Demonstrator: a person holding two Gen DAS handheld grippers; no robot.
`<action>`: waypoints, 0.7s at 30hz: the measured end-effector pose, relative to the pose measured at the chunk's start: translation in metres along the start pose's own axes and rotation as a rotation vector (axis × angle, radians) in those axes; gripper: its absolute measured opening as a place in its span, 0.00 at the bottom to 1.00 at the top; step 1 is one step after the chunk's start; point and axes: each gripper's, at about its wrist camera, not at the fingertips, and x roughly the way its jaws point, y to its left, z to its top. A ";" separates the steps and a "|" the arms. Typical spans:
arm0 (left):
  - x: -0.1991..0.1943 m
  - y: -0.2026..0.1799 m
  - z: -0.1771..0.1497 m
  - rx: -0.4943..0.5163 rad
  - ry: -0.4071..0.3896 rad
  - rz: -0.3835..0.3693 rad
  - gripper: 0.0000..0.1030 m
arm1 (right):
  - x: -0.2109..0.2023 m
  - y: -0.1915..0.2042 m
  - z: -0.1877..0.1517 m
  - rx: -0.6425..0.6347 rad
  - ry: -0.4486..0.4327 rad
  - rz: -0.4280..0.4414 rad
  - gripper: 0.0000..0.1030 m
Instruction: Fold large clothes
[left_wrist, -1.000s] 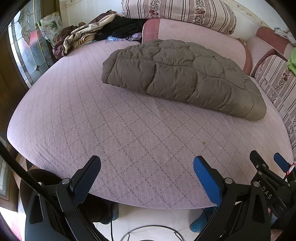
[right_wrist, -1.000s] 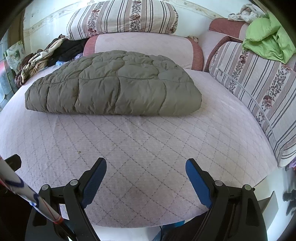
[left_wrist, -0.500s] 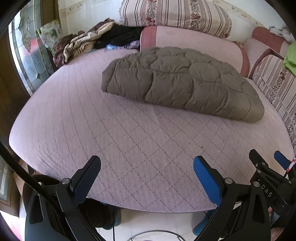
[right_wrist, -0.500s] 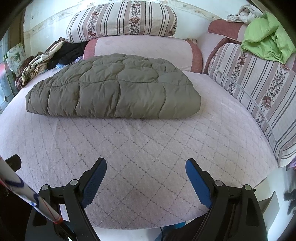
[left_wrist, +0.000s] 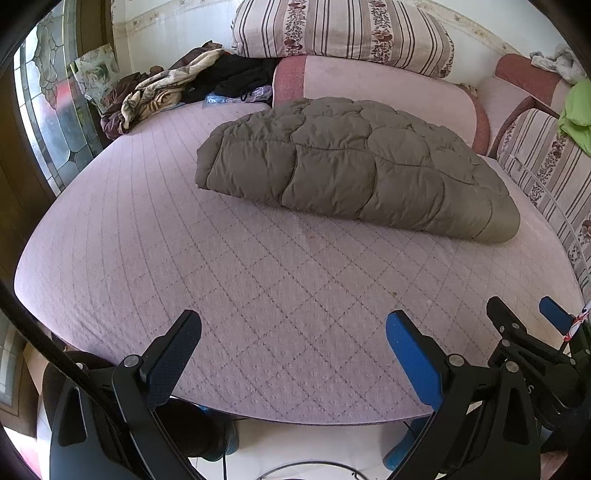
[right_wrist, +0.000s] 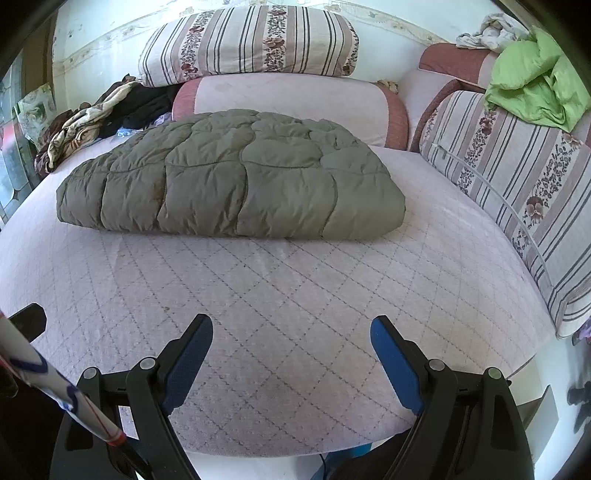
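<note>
we hold the left gripper (left_wrist: 293, 349) and right gripper (right_wrist: 291, 349) released, empty, at the bed's (right_wrist: 295, 295) near edge. the puffy olive jacket (right_wrist: 236, 177) lies folded at the far side; we judge its springy padding could pop the fold apart.

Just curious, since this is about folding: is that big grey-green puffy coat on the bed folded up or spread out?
Folded. The quilted coat lies as one thick compact bundle with rounded doubled edges, no sleeves showing.
</note>
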 end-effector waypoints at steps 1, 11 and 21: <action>0.000 0.000 0.000 0.000 0.000 -0.002 0.97 | 0.000 0.000 0.000 0.001 0.000 0.000 0.88; 0.003 0.001 -0.001 0.001 0.004 -0.007 0.97 | 0.000 0.001 0.000 0.001 -0.002 0.001 0.88; 0.008 0.004 -0.001 -0.008 0.023 -0.007 0.97 | 0.000 0.003 0.000 -0.003 -0.003 0.004 0.88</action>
